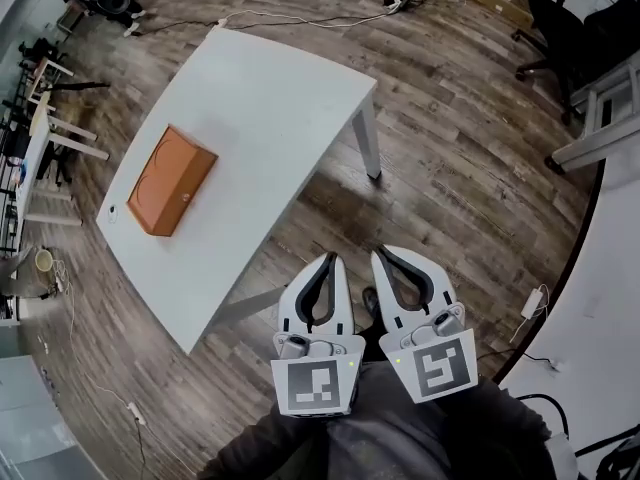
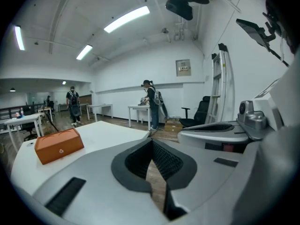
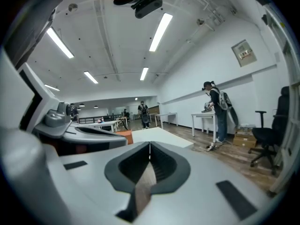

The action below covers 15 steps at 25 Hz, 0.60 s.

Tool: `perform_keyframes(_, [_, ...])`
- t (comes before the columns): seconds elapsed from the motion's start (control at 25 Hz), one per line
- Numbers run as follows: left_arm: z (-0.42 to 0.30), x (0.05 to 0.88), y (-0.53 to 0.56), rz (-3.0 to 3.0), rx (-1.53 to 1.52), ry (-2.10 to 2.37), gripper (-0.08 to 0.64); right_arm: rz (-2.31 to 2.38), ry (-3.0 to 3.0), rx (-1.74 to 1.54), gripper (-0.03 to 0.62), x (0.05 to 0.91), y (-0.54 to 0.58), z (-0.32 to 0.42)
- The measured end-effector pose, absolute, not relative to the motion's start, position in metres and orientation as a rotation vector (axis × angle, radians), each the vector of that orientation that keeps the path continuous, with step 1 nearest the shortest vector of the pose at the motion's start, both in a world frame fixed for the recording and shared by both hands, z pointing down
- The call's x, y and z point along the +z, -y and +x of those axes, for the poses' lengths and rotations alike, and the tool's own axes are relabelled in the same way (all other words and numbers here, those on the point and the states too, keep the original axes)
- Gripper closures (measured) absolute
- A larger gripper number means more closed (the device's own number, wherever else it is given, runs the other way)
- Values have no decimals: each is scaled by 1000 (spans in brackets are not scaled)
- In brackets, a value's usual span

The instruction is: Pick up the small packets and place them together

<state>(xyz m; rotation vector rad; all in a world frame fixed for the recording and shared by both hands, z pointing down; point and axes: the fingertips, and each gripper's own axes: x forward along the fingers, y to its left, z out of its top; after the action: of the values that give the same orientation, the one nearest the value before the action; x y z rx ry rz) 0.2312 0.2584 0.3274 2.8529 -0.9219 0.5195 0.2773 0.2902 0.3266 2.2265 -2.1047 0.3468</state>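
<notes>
Small packets: none can be made out in any view; neither gripper holds one, and the bare desk top shows no clear packet.
Left gripper (image 1: 326, 260): lower middle of the head view, over the floor; its fingers are closed tip to tip with nothing between them, and only floorboards show through the gap behind the tips.
Right gripper (image 1: 386, 255): just beside the left one, to its right in the frame; its fingers are likewise pressed together and empty.
Marker cubes (image 1: 318, 386): black-and-white square patterns only, no words.
Floor (image 1: 450, 168): wood planks, with cables trailing along the top and right of the head view.
Desk (image 1: 270, 88): white, in the upper left of the head view, well apart from both grippers.
Orange box (image 1: 171, 180): lies closed on the left part of the desk; a small round emblem on its side is too small to read.
Pale speck (image 1: 113, 211): on the desk just beside the box's lower left corner; too small to tell what it is.
Framed notice (image 2: 183, 67): on the far wall, upper middle of the left gripper view; its print is unreadable.
Person (image 2: 152, 104): stands at a far desk below the notice.
Progress: judged not begun, since no packet is picked up or grouped. Everything is left: find the packets, lift each one and set them together.
</notes>
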Motion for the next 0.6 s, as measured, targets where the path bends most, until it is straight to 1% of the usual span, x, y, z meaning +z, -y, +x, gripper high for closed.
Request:
perform_keyframes(0.32, [154, 293, -193, 2703, 386, 1337, 560, 1854, 2436, 301, 588, 297, -200, 199])
perform_keyframes(0.6, [62, 265, -169, 2486, 269, 1696, 560, 1545, 2631, 191, 588, 268, -168, 117])
